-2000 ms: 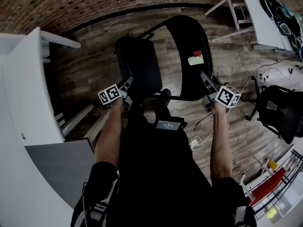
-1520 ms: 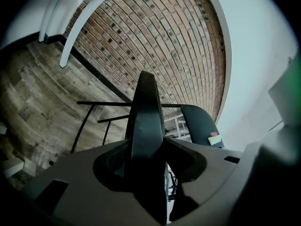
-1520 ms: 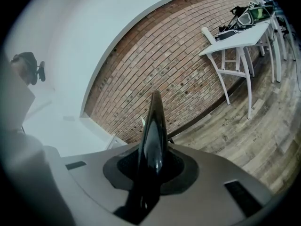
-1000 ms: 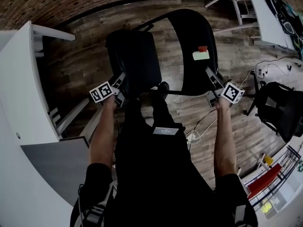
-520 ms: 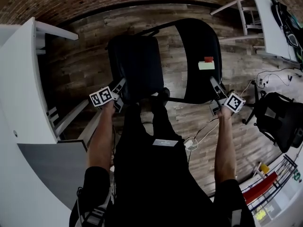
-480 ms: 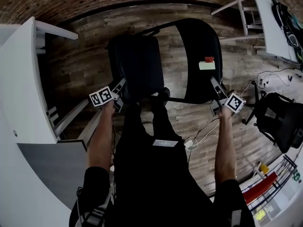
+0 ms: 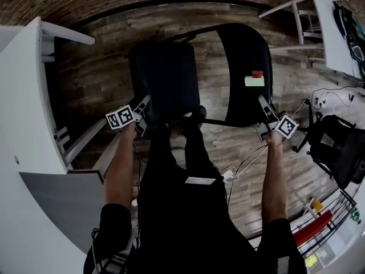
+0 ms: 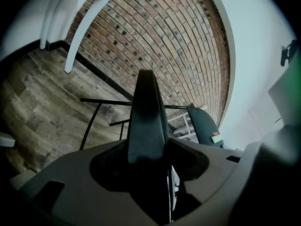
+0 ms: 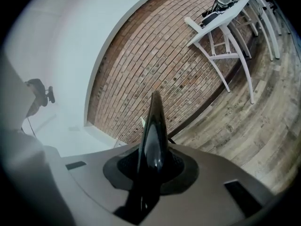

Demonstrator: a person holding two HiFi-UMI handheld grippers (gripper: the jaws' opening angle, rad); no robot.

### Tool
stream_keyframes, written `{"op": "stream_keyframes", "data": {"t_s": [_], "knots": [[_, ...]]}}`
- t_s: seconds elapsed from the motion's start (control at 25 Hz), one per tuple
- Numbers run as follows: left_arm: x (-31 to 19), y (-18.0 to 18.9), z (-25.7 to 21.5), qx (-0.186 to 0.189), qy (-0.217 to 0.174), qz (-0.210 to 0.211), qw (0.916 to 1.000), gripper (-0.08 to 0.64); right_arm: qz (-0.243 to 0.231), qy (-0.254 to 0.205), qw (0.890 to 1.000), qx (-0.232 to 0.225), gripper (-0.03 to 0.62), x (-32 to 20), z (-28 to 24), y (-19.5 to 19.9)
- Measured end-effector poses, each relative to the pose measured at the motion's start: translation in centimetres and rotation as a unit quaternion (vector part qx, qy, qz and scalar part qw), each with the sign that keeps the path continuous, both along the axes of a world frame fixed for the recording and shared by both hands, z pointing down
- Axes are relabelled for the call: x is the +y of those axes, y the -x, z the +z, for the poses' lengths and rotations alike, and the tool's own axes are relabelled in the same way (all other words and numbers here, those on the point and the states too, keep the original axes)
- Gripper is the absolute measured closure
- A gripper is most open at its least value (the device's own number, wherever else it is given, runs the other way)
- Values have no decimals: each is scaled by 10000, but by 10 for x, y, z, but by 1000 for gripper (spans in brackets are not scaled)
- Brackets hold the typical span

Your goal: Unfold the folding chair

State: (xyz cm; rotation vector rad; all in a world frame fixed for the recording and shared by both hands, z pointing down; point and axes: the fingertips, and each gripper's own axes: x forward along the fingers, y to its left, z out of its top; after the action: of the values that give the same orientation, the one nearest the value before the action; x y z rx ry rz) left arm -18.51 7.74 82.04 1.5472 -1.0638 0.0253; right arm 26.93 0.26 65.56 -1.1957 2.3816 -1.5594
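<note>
The black folding chair stands on the wood floor, its padded seat (image 7: 162, 76) at the left and its backrest (image 7: 245, 67) at the right. My left gripper (image 7: 142, 114) is at the seat's near left edge. In the left gripper view the seat's edge (image 8: 146, 117) stands between the jaws of the left gripper (image 8: 148, 159), which have just been opening; a thin light gap shows beside it. My right gripper (image 7: 263, 110) is shut on the backrest's near right edge, a thin glossy black rim (image 9: 153, 135) between the jaws of the right gripper (image 9: 151, 168).
A green note (image 7: 254, 81) and a red tag (image 7: 258, 73) stick to the backrest. A white desk (image 7: 23, 96) stands close at the left, another white table (image 7: 336, 21) at the top right, a black office chair (image 7: 336, 147) at the right. Cables (image 7: 234, 173) lie by my feet.
The right gripper and the backrest have shifted a little right and down in the head view. The left gripper has stayed at the seat's edge. The chair stands as before.
</note>
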Motion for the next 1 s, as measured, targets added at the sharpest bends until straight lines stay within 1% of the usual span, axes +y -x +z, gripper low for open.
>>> {"op": "stream_keyframes", "data": {"t_s": [0.24, 0.52, 0.76, 1.0], "knots": [[2, 9, 8, -50, -12, 0, 10000, 324, -20, -9, 9999, -103, 515, -1, 6, 1], [7, 27, 22, -262, 39, 35, 9996, 313, 5, 12, 9998, -188, 516, 3, 15, 6], [10, 42, 35, -358, 46, 54, 9993, 308, 26, 45, 9996, -261, 515, 4, 24, 8], [8, 58, 46, -559, 51, 90, 9984, 299, 95, 46, 9994, -338, 515, 6, 30, 9]]}}
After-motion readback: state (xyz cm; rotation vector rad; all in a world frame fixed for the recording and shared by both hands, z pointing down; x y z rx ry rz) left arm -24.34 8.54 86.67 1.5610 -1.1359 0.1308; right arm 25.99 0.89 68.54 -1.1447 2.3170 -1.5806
